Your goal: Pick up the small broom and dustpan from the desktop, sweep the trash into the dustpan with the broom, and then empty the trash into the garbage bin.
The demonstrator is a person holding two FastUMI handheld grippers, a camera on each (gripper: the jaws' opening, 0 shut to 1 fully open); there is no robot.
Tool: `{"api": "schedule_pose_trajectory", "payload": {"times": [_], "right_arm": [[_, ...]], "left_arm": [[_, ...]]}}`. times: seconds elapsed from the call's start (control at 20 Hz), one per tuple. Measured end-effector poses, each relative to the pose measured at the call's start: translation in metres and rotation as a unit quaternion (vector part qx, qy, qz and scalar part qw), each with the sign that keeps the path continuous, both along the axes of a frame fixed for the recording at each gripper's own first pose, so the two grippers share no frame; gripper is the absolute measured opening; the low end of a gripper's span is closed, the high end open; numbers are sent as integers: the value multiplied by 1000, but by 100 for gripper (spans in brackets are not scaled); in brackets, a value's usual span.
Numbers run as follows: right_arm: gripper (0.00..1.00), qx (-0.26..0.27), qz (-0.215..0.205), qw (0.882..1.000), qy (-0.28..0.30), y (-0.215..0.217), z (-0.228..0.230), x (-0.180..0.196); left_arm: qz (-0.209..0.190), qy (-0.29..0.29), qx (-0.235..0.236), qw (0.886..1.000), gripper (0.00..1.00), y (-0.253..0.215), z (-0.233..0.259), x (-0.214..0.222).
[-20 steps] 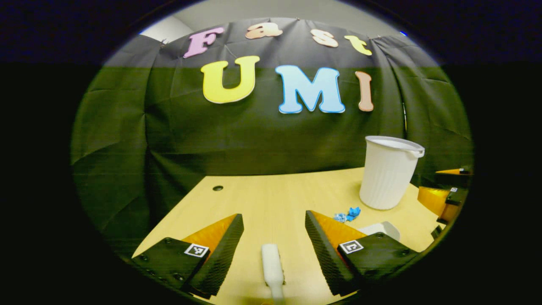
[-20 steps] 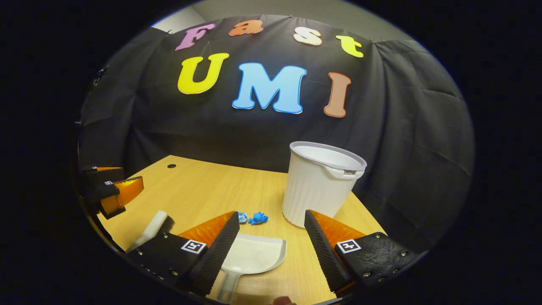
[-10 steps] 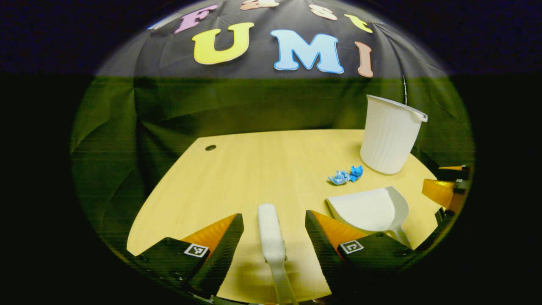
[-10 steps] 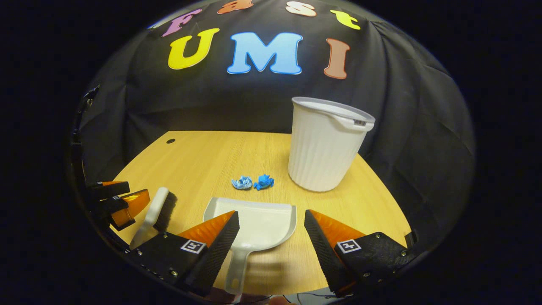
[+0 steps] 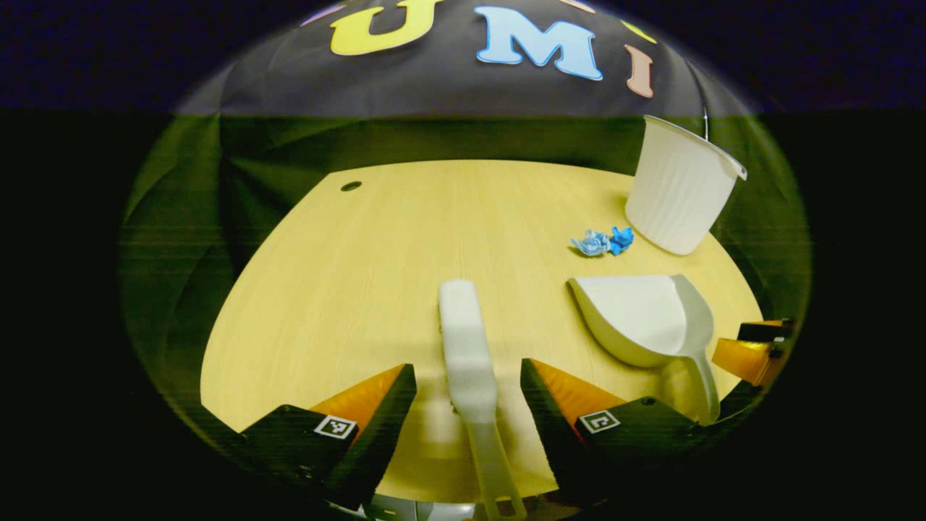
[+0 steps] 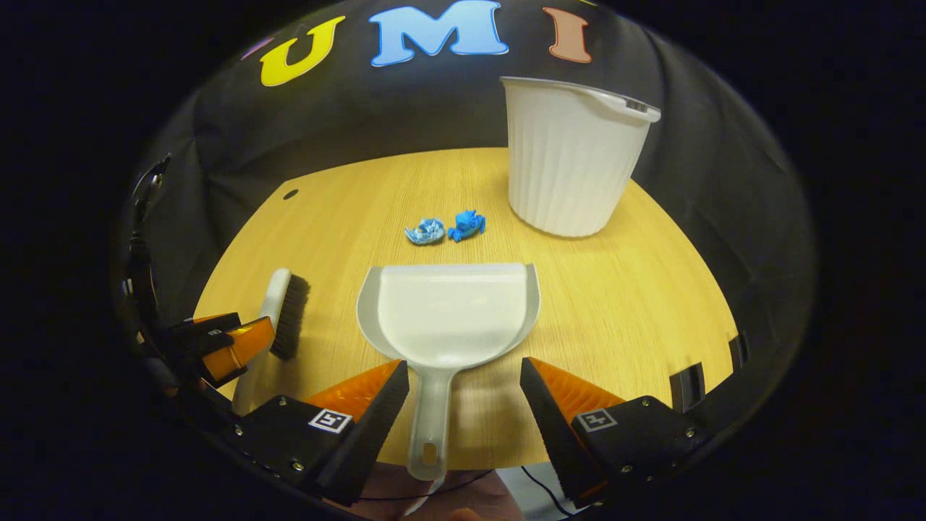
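In the left gripper view, the left tool [image 5: 469,376] hangs over the near edge of the desk [image 5: 347,289] with its fingers spread wide apart. The broom [image 5: 469,354] lies flat on the desk between them, touching neither, its handle running back toward the camera. To the right lies the dustpan [image 5: 644,318], mouth facing away and handle pointing toward the near edge. Beyond its mouth sit two blue scraps of trash [image 5: 602,242], close together, and just right of them stands the white ribbed bin [image 5: 680,192], upright near the far right corner. At the right rim of this view the right tool's tips show beside the dustpan handle.

In the right gripper view, the left tool [image 6: 224,344] shows at the left rim, next to the broom [image 6: 278,311], whose dark bristles face right. The dustpan [image 6: 452,311] lies centred, its handle reaching back between the fingers of the right tool [image 6: 464,376], which stand wide apart and touch nothing. Past the pan's mouth lies the trash [image 6: 445,228], and the bin [image 6: 568,163] stands to the right, behind it.
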State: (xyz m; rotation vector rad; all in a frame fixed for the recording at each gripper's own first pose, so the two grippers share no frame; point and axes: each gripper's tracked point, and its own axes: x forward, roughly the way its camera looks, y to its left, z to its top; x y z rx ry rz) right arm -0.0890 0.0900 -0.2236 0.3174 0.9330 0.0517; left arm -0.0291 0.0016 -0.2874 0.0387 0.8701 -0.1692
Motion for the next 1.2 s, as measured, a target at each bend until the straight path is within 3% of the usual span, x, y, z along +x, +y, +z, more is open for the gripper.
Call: {"api": "schedule_pose_trajectory", "payload": {"times": [0.05,0.2,0.25,0.4,0.45,0.75,0.95,1.0,1.15,1.2], "right_arm": [[97,3,3,1000,11,4,-5,-4],[97,11,11,999,40,14,-17,-8],[97,13,13,999,50,18,-22,-9],[96,21,20,997,76,25,-34,-9],[96,23,22,996,83,26,-37,-9],[94,28,29,993,111,32,-57,5],[92,23,36,992,118,31,-62,12],[84,24,39,992,118,31,-62,13],[80,21,43,992,120,30,-63,14],[73,23,43,991,121,29,-64,15]], "left_arm": [[-3,7,0,1000,100,0,-5,-2],[-10,27,3,1000,100,-1,-16,-2],[-11,33,5,999,96,-2,-20,-2],[-10,50,9,999,100,1,-30,3],[-9,55,8,998,96,1,-32,5],[-8,83,9,997,99,0,-50,16],[-12,90,20,996,92,0,-57,24],[-11,93,20,995,89,0,-59,24],[-9,99,19,995,89,-1,-61,25],[-8,99,21,995,87,0,-63,26]]}}
